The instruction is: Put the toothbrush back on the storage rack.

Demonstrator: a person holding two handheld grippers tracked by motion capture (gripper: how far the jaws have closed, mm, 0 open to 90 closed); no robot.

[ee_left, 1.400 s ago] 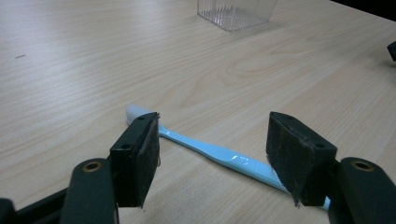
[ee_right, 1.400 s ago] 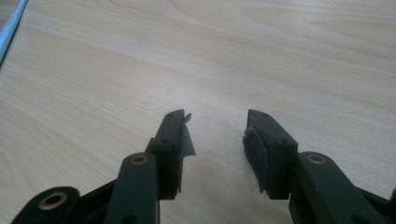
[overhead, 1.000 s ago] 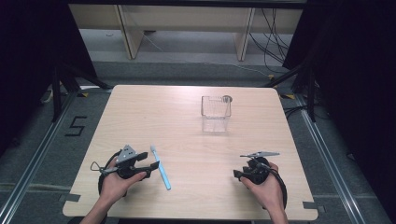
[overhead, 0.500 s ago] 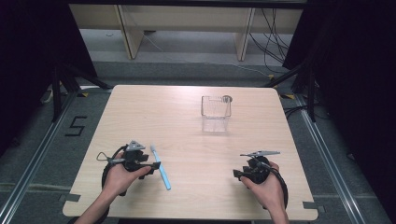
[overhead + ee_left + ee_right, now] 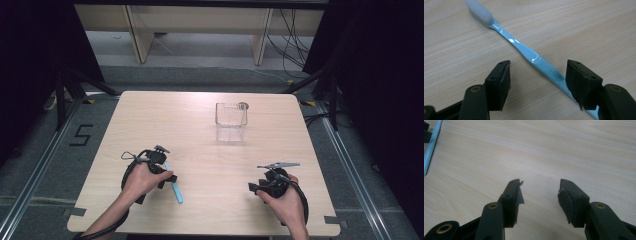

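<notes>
Both grippers rest low at the near edge of the wooden table (image 5: 150,115). On the left gripper (image 5: 537,75) the jaws have just been closing a little yet stand wide, with the handle of the blue toothbrush (image 5: 524,50) lying flat on the wood and crossing slantwise between them, no pad pressing on it. Jaws of the right gripper (image 5: 540,192) gape over bare wood, well apart from the brush. Judging by this, the grasp is being lined up; the next move calls for squaring the jaws across the slim handle and closing. Farther off, a clear square container (image 5: 231,115) stands past mid-table, with nothing in the way.
</notes>
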